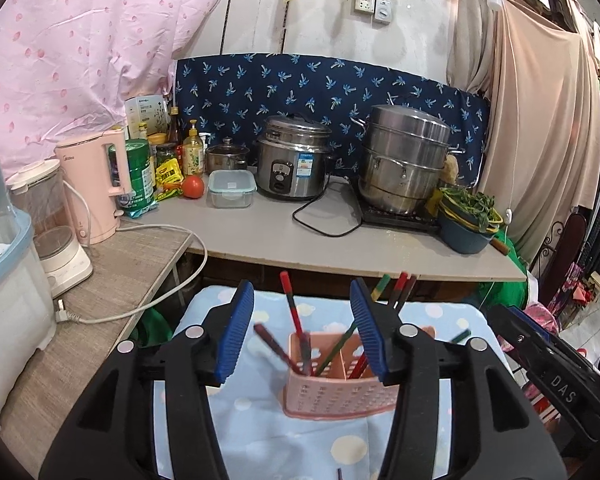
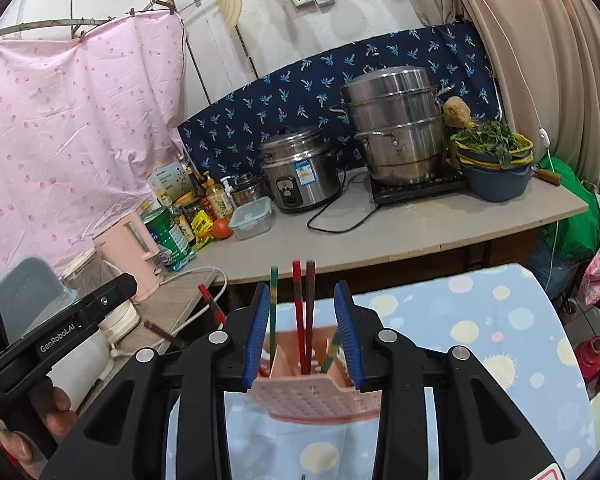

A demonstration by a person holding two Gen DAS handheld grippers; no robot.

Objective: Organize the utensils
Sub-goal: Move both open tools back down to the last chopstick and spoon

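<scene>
A: Both the left gripper [image 1: 301,334] and right gripper [image 2: 303,334] stand open, empty, over the pink holder [image 1: 340,394] on the tabletop [image 1: 268,432].

B: The chopsticks [image 2: 304,316] lean inside; a careless bump could tip the light holder.

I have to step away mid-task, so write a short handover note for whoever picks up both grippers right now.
Left gripper: open, empty, hovering over the pink utensil holder.
Right gripper: open, empty, also just above the holder, jaws either side of its top.
The holder stands on the dotted blue cloth and has several chopsticks upright in its compartments.
Done: those chopsticks are in.
Left: a dark tip at the bottom edge of the left wrist view may be one more loose stick; check before finishing.
</scene>
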